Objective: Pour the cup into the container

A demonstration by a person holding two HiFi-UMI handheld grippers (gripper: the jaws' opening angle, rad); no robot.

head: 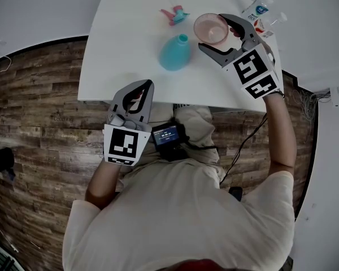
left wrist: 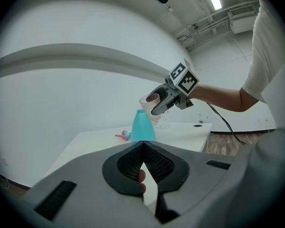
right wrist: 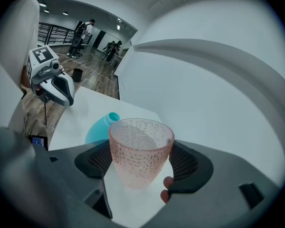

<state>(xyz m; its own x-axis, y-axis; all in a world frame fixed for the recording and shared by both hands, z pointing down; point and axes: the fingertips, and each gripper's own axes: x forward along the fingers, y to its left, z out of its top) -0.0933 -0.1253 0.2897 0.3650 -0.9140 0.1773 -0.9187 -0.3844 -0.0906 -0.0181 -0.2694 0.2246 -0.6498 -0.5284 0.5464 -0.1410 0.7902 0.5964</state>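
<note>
1. The right hand-held gripper (head: 213, 34) clasps the pink dimpled translucent cup (right wrist: 140, 148), roughly upright above the white counter (head: 124, 49).
2. The teal cone-shaped container (head: 174, 53), neck upward, stands just to the cup's left and lower.
3. The left hand-held gripper (left wrist: 143, 160), clenched and empty, hangs at the counter's near edge, farther off.

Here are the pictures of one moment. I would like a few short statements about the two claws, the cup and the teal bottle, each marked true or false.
1. The right claw grips the pink cup. True.
2. The cup stands on the table. False: it is held in the air beside the teal bottle.
3. The left claw holds the teal bottle. False: it is shut on nothing, short of the table's near edge.
4. The sprayer head lies on the table, apart from the bottle. True.
</note>
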